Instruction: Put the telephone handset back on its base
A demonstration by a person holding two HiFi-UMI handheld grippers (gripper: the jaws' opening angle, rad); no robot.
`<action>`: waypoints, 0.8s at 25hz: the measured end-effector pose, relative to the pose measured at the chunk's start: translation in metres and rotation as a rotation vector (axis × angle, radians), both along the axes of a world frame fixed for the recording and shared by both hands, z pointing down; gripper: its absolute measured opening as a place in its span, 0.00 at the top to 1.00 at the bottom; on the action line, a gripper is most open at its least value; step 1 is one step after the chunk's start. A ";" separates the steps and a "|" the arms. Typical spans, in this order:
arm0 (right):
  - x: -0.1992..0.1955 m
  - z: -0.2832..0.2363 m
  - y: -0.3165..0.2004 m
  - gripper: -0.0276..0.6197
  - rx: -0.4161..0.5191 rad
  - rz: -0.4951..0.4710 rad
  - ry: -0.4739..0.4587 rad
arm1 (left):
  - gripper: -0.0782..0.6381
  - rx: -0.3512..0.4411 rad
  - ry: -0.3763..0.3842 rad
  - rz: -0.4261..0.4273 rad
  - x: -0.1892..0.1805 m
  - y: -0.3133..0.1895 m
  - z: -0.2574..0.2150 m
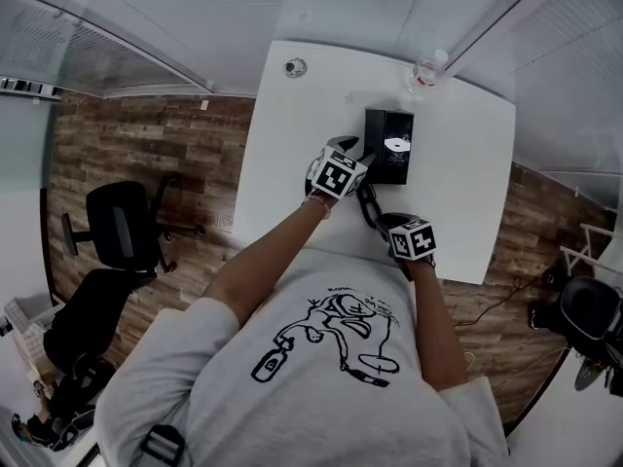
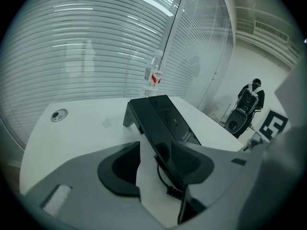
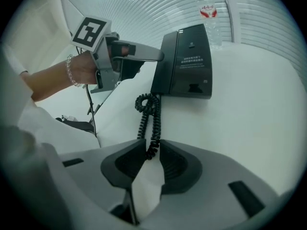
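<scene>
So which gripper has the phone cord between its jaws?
The right gripper: the coiled cord is pinched between its jaws. The left gripper stands open at the telephone.

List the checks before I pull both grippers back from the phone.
1. Handset seated on base: ok, it appears to lie along the base's side.
2. Left gripper free: ok, jaws apart with nothing clamped, though one jaw sits close to the handset's near end.
3. Right gripper free: not ok, the coiled cord looks pinched between its jaws.
4. Cord clear of the left gripper: cannot tell.
5. Water bottle out of the way: ok, upright behind the base, apart from both grippers.
</scene>
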State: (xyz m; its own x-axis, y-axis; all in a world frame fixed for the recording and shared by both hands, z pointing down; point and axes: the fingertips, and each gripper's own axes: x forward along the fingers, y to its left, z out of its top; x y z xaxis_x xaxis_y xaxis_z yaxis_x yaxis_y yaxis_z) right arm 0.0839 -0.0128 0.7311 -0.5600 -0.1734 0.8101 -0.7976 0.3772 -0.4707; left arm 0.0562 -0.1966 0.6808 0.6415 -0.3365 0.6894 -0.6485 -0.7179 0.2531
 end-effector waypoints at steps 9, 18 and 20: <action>0.037 -0.050 -0.035 0.86 0.262 0.117 0.084 | 0.65 0.055 0.057 -0.063 -0.026 0.030 -0.038; 0.068 -0.178 -0.038 0.86 0.572 0.204 0.054 | 0.71 0.164 0.172 -0.178 -0.037 0.087 -0.128; 0.076 -0.207 -0.031 0.86 0.635 0.206 0.053 | 0.72 0.201 0.198 -0.192 -0.034 0.102 -0.154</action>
State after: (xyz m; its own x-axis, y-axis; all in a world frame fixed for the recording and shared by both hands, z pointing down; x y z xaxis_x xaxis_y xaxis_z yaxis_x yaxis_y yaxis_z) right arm 0.1597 -0.0437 0.5238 -0.4265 -0.7249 0.5410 -0.8990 0.4056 -0.1652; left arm 0.0222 -0.0948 0.5269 0.6683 -0.5806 0.4651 -0.7288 -0.6361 0.2532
